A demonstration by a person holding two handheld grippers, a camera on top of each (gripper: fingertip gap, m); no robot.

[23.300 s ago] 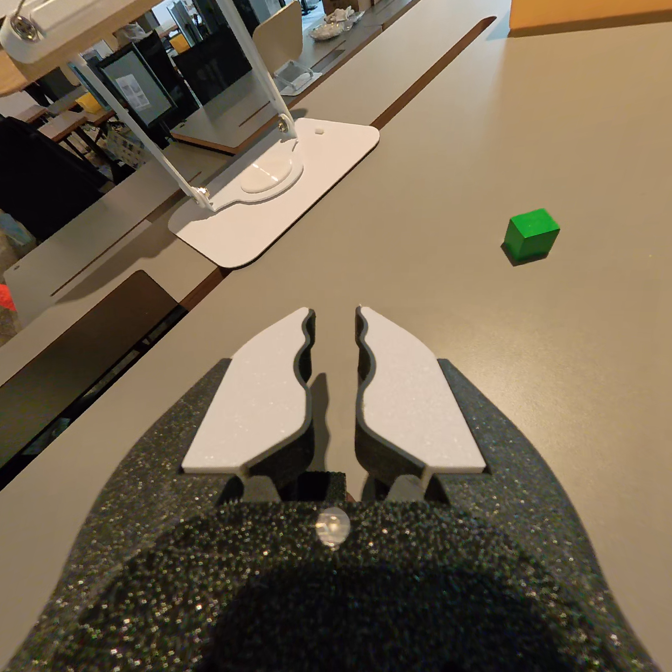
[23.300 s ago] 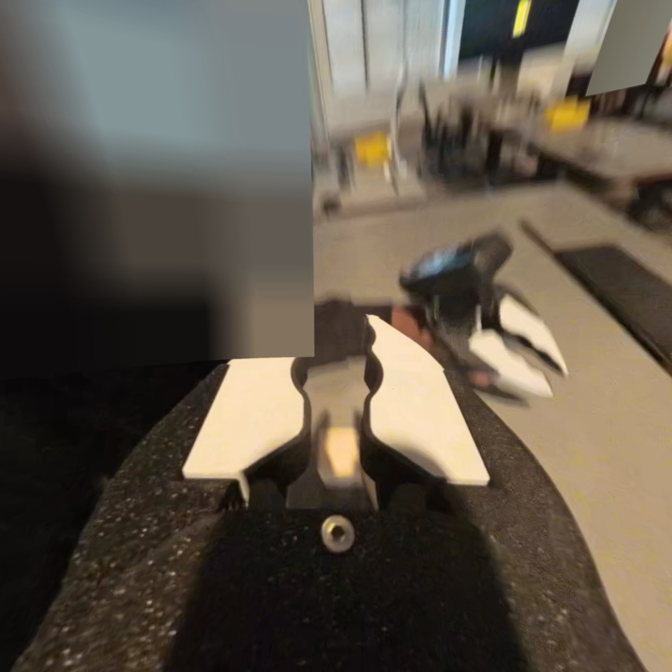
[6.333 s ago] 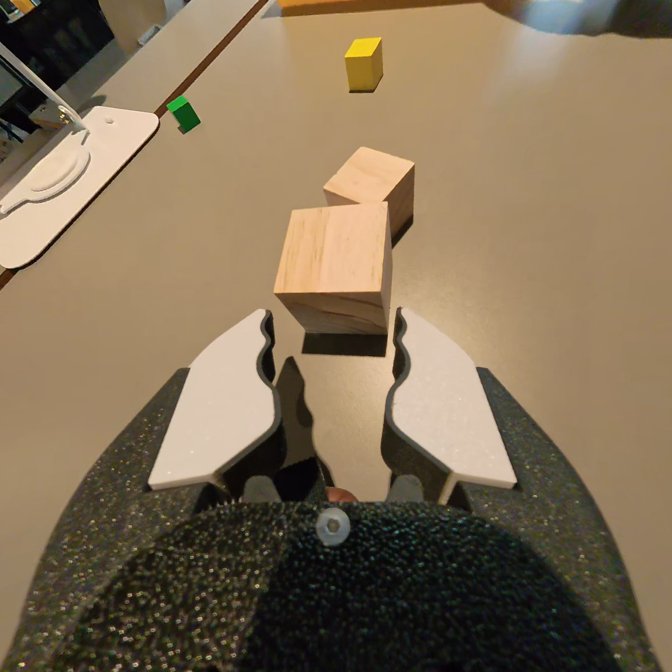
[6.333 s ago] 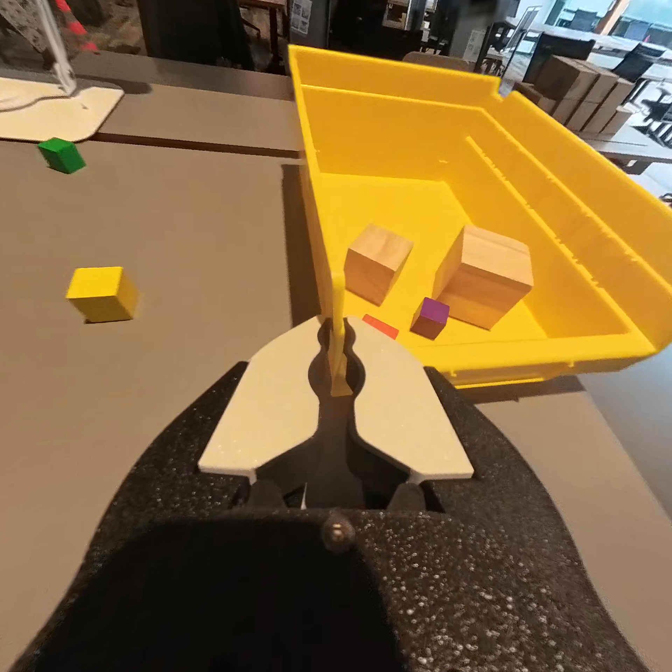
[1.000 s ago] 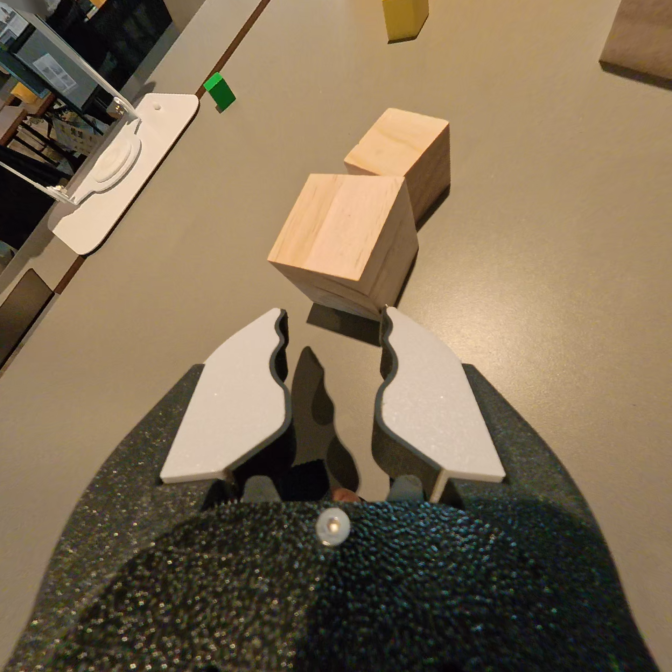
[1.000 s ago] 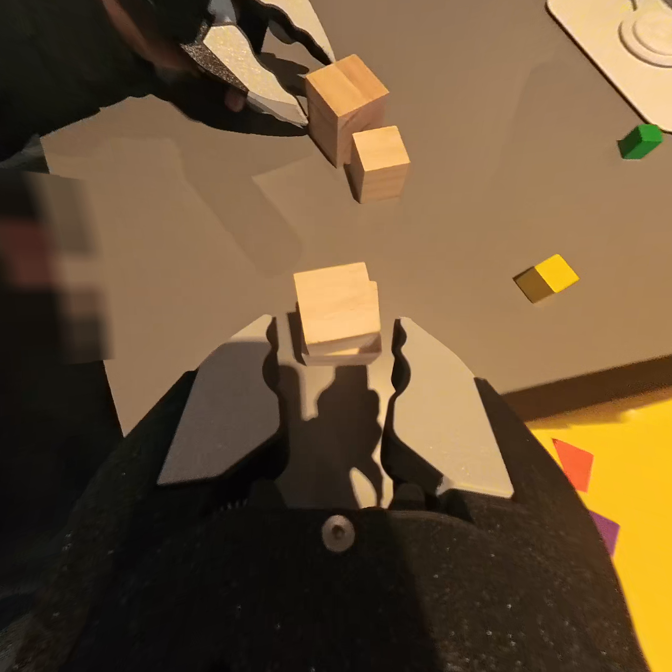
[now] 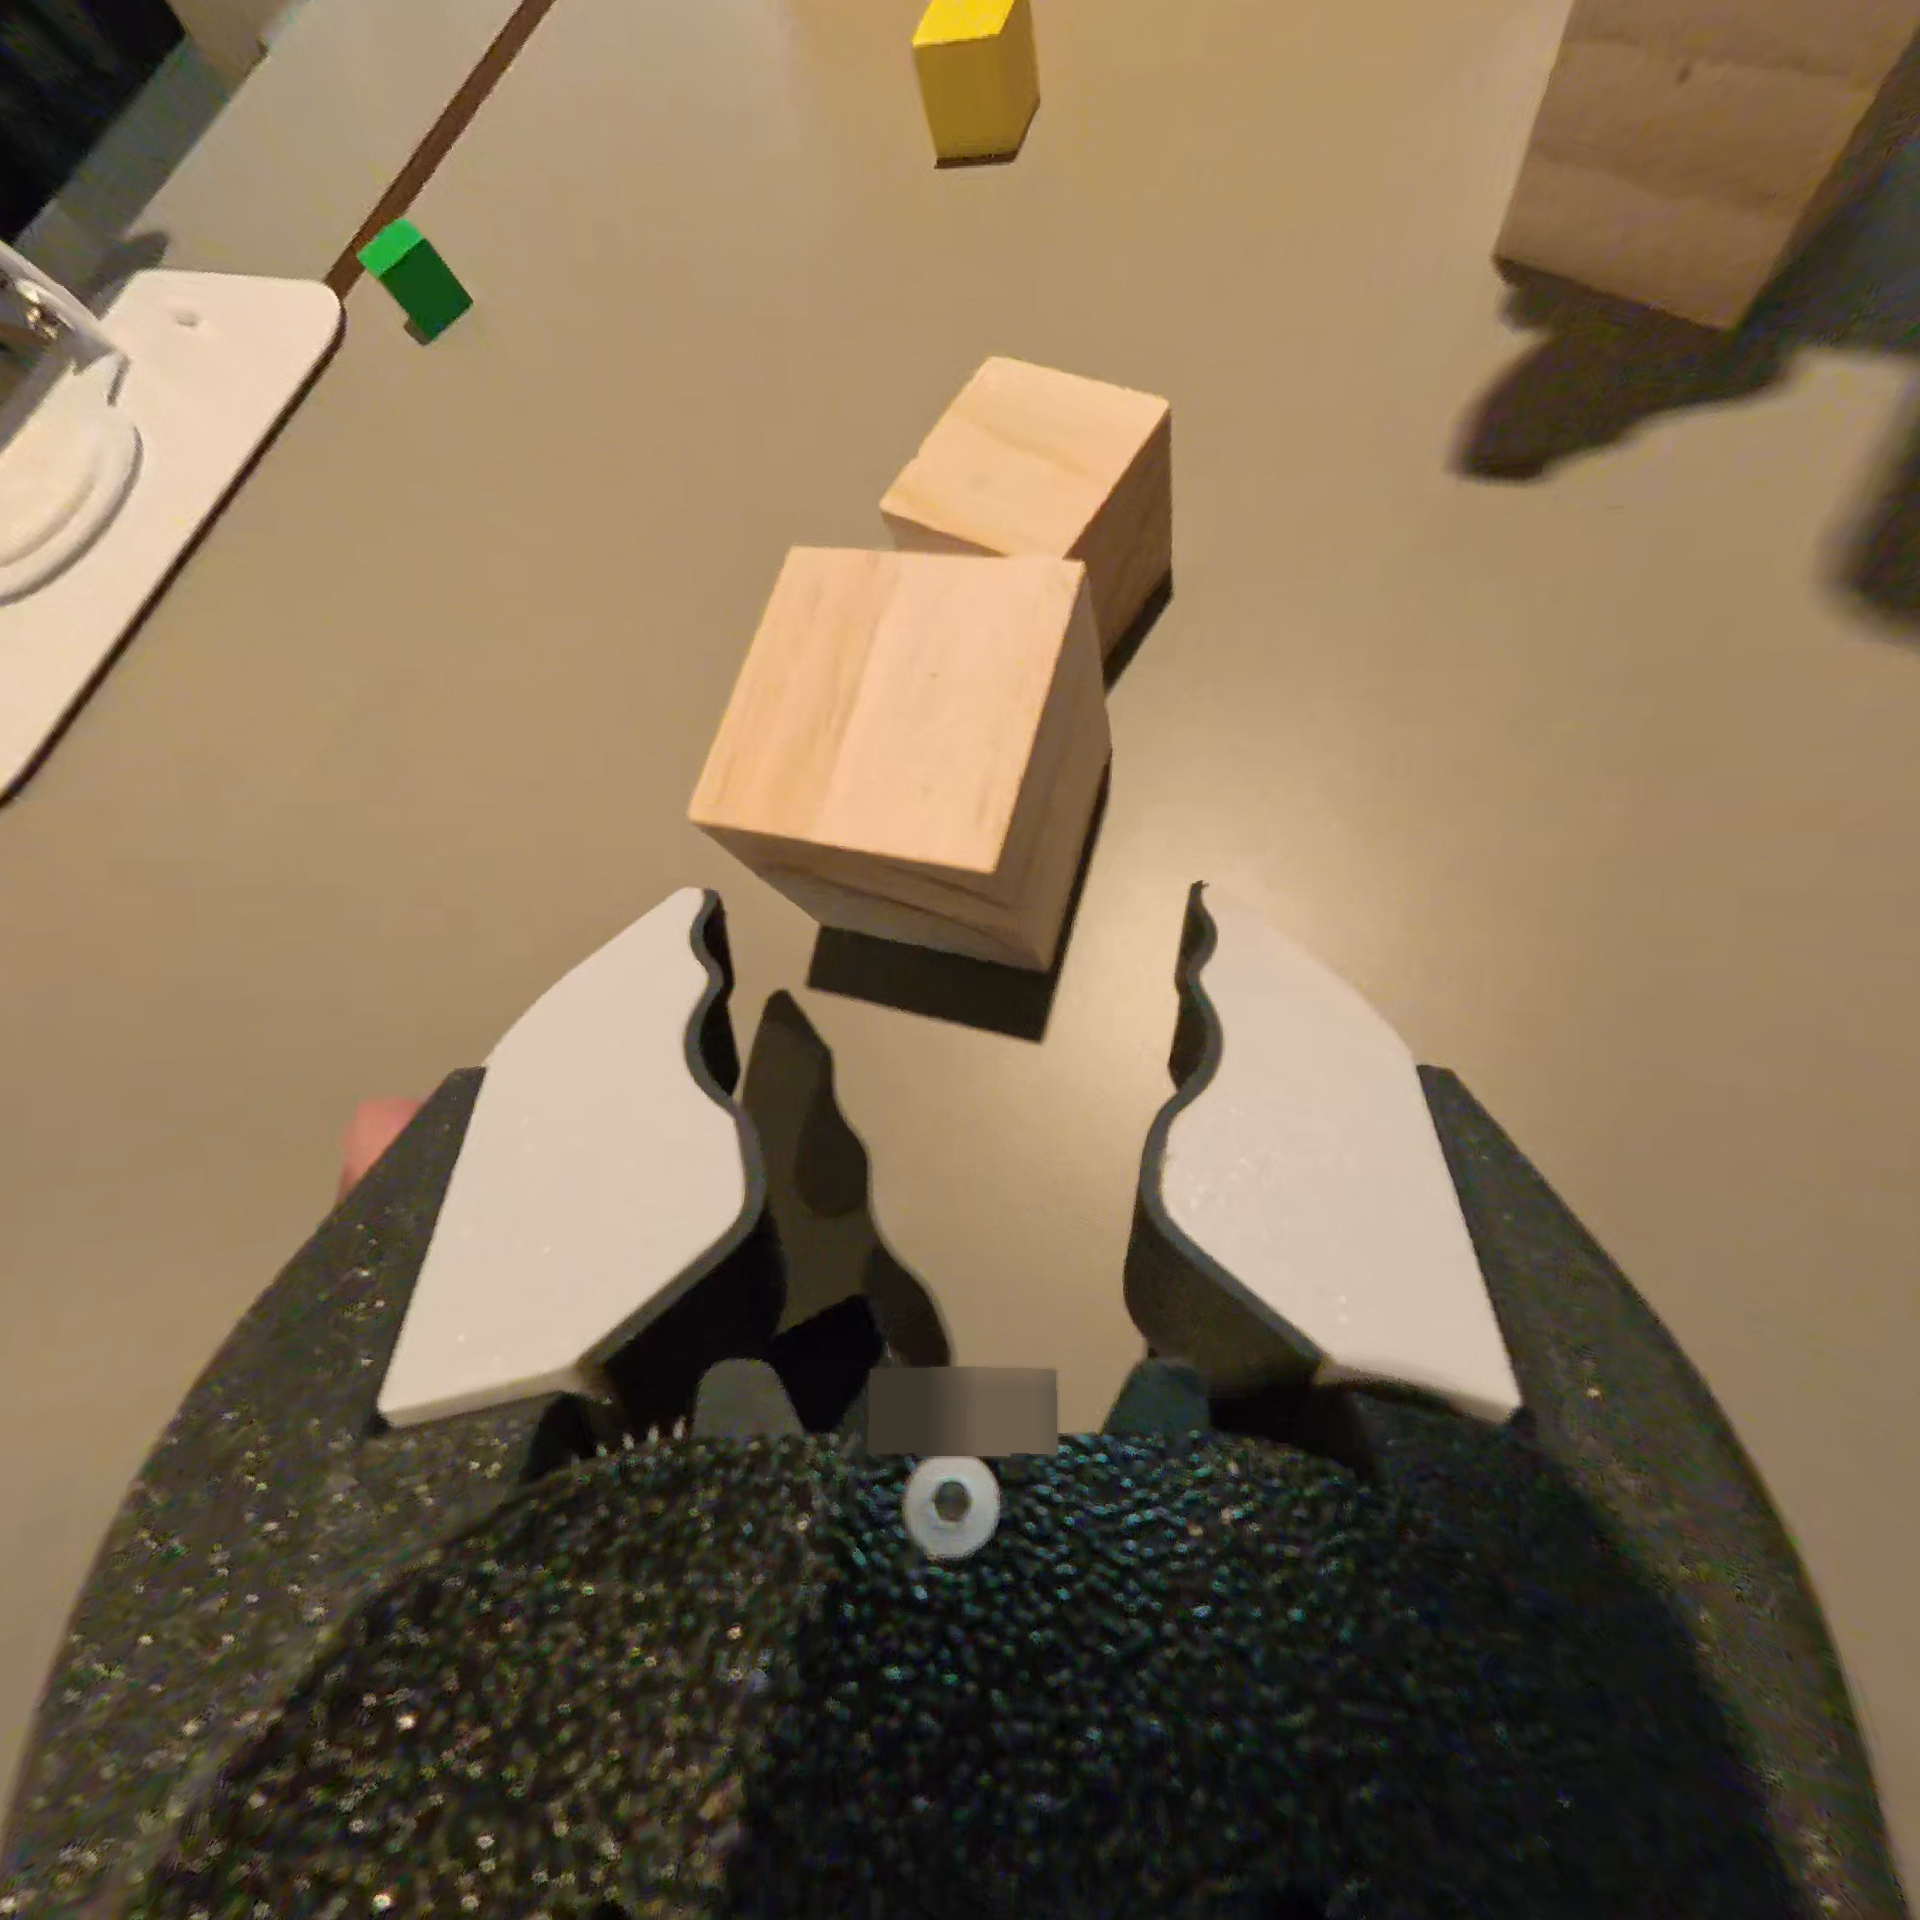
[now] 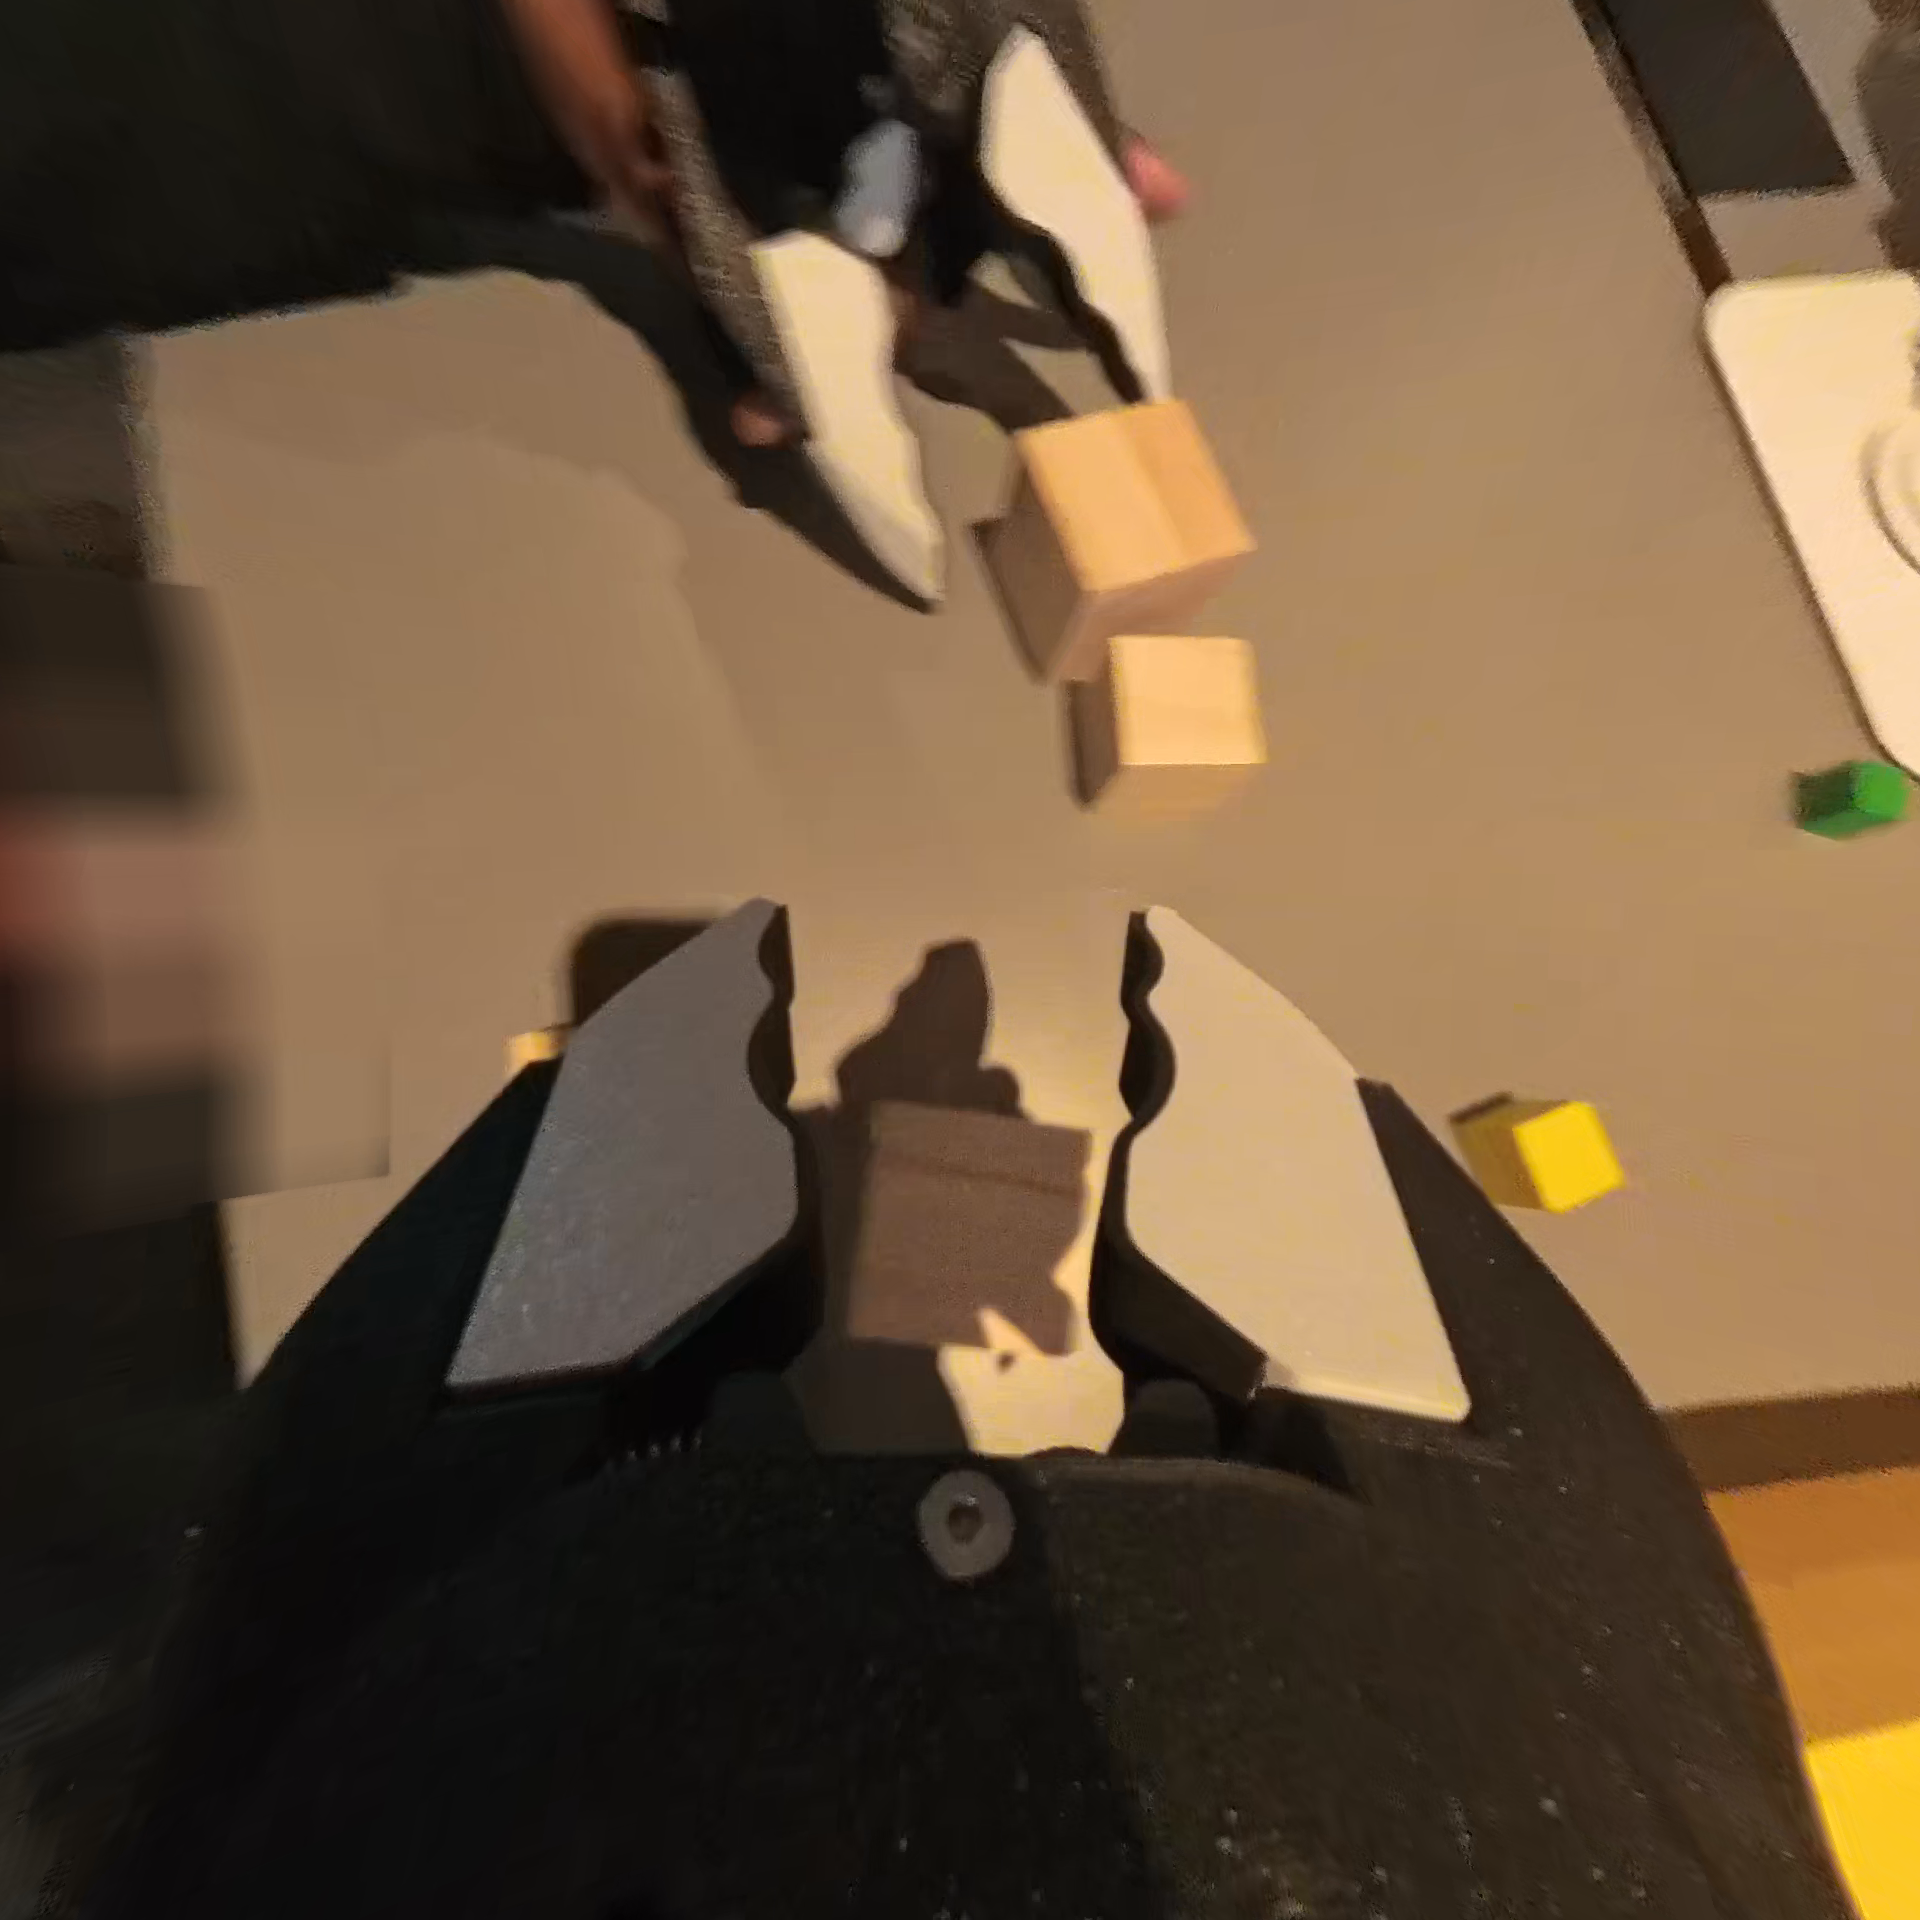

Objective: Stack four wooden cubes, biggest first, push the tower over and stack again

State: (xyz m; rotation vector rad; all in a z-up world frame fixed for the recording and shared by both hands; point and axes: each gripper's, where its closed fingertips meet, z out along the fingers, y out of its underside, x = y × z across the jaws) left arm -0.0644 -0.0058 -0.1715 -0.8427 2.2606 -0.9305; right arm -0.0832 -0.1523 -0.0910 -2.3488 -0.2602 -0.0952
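The wooden cubes (image 7: 904, 748) lie unstacked on the table (image 7: 1455, 935), two touching ahead of the wide-open, empty left gripper (image 7: 951, 904), so restacking seemingly begins; the right gripper (image 8: 956, 914), spread over a large block (image 8: 971, 1205), must close squarely.

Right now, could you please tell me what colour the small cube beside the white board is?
Green; the left wrist view shows it best.

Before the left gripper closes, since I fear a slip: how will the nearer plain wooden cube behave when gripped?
The nearer wooden cube looks rigid, with flat faces, so it should not roll. Its smooth sides may slip a little. The left gripper stands open, apparently just wide enough. The smaller wooden cube sits close behind and may get nudged.
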